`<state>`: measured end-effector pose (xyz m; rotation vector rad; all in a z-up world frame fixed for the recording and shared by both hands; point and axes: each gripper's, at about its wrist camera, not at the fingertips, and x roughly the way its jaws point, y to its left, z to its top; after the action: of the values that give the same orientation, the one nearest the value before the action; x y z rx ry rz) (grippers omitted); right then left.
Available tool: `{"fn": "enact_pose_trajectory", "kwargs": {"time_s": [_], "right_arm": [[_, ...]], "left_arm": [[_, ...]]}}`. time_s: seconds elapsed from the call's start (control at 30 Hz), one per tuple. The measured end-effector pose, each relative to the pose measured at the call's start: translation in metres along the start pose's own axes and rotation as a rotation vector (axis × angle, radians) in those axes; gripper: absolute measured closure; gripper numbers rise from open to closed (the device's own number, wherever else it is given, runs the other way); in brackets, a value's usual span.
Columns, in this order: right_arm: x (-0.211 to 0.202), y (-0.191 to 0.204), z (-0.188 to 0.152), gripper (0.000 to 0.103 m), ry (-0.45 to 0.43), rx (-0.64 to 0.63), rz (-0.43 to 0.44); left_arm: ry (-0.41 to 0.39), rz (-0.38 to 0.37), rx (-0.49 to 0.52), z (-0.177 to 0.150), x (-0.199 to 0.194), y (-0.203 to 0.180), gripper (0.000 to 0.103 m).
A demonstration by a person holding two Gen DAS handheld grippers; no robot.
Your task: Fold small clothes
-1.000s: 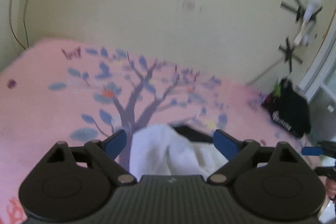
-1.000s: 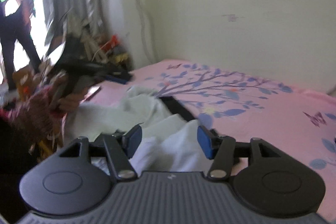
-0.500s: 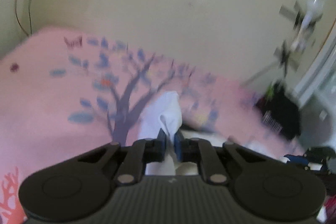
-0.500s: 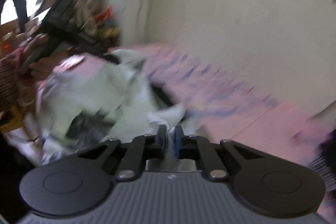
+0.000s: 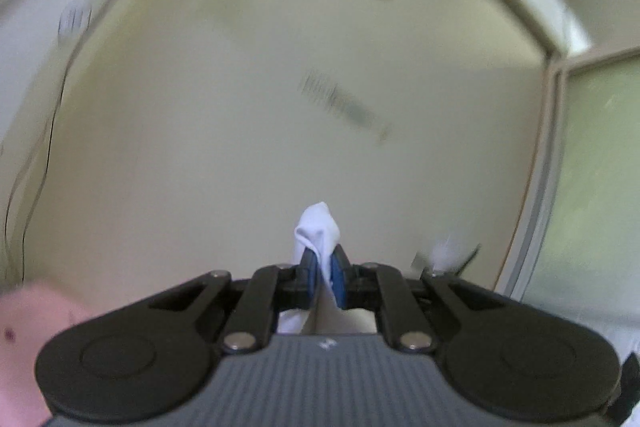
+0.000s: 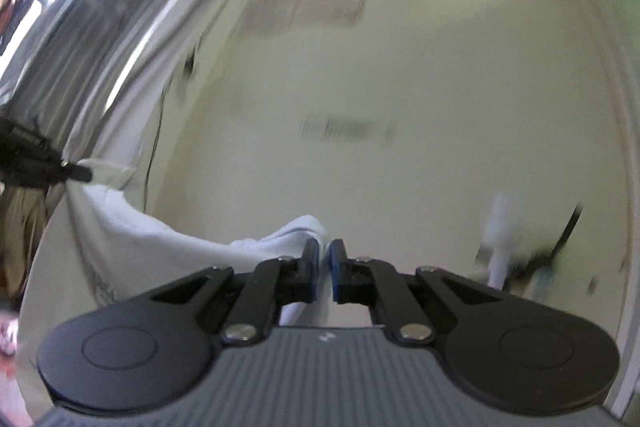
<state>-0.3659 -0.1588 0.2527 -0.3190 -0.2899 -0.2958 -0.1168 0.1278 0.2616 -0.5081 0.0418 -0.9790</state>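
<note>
A white garment [image 6: 132, 239] hangs in the air, stretched between both grippers. My left gripper [image 5: 324, 261] is shut on a pinched fold of the white garment [image 5: 318, 227], which pokes up past the blue pads. My right gripper [image 6: 325, 255] is shut on another edge of the cloth, which runs off to the left of its fingers. In the right wrist view the left gripper [image 6: 76, 169] shows at the far left, holding the cloth's other end. Both grippers point slightly upward at the wall.
A pale yellow wall [image 5: 240, 131] fills both views, with a dark cable [image 5: 44, 155] running down at the left. A corner of the pink bedsheet [image 5: 28, 311] shows at lower left. Grey curtains [image 6: 68, 39] and a bright window are at upper left.
Both grippers closed on the white garment lying on the pink bed, then rose and tilted up, lifting the cloth off the bed until the wall fills the views.
</note>
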Motion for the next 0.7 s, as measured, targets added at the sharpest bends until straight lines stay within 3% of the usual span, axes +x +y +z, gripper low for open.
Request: {"fn": "enact_pose_trajectory", "kwargs": {"time_s": [0.17, 0.37, 0.43, 0.53, 0.7], "right_arm": [[-0.024, -0.005, 0.061, 0.103, -0.188, -0.040, -0.051], [-0.022, -0.015, 0.103, 0.103, -0.262, -0.077, -0.094], [-0.014, -0.019, 0.111, 0.103, -0.245, -0.067, -0.096], [0.012, -0.029, 0.102, 0.103, -0.182, -0.047, -0.097], [0.070, -0.045, 0.046, 0.103, -0.014, -0.002, -0.101]], "left_arm": [[-0.227, -0.006, 0.080, 0.024, -0.039, -0.057, 0.095], [-0.368, 0.029, 0.199, 0.043, -0.034, -0.102, 0.094], [-0.379, 0.057, 0.227, 0.047, -0.016, -0.110, 0.094], [-0.330, 0.097, 0.230, 0.044, 0.020, -0.105, 0.094], [-0.178, 0.207, 0.190, 0.012, 0.105, -0.060, 0.093]]}}
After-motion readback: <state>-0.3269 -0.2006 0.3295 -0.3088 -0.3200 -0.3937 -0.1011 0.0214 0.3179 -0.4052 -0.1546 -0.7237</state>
